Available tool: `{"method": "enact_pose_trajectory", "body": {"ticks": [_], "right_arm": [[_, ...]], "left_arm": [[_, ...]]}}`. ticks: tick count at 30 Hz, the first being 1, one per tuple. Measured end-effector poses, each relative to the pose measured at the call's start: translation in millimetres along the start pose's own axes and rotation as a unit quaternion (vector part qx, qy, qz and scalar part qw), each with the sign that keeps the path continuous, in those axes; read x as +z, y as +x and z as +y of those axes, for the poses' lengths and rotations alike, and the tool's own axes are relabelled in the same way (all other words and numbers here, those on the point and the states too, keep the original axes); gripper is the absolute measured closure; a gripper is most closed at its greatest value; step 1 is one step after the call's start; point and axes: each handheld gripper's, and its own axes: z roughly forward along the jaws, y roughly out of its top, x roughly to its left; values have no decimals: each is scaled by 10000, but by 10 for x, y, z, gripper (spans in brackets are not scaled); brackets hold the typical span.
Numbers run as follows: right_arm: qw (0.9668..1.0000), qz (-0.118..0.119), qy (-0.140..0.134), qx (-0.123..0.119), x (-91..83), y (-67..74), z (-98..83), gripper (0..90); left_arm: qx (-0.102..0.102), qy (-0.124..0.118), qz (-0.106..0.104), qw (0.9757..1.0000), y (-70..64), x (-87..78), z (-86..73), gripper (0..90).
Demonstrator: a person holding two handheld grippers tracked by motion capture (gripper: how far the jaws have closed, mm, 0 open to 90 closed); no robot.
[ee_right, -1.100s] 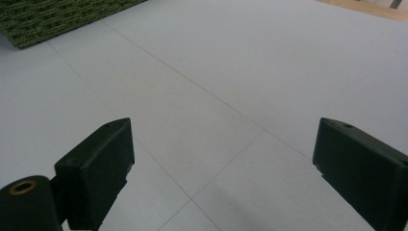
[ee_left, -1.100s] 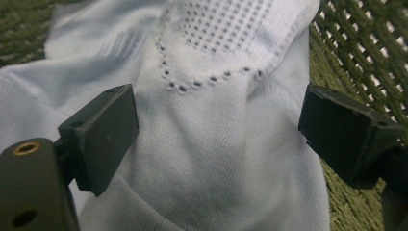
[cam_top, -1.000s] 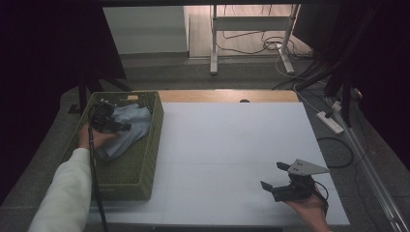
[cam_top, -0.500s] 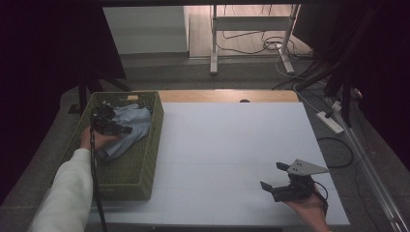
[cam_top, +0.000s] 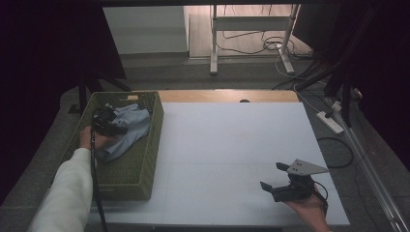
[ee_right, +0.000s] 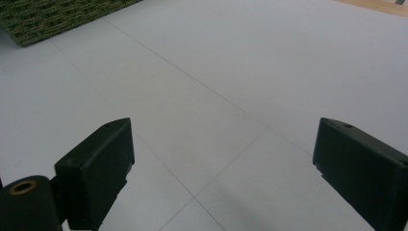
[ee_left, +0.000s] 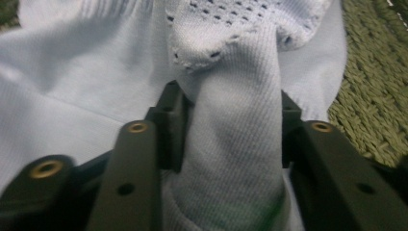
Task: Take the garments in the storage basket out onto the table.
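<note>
Pinching pale blue cloth (ee_left: 231, 159) fold: left hand-held gripper (ee_left: 226, 125), close-up.

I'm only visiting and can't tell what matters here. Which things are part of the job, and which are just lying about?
Part of the job:
- light blue cloth, a fold pinched in the jaws, which have just been closing
- left gripper
- green basket holding the cloth

Just lying about:
- right gripper, open over the white table
- power strip on the floor

Left gripper (ee_left: 226, 139) jaws just closed, clamped; right gripper (cam_top: 279, 181) jaws wide.
</note>
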Motion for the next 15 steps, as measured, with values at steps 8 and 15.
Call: {"method": "enact_pose_trajectory", "body": {"ticks": [8, 15], "right_arm": [[10000, -12, 1, -13, 0, -4, 0, 76], [10000, -4, -21, -3, -11, -8, -3, 76]], "left_arm": [[-10, -124, 76, 9999, -5, -113, 25, 654], [-210, -445, -35, 9988, 29, -260, 7, 670]]}}
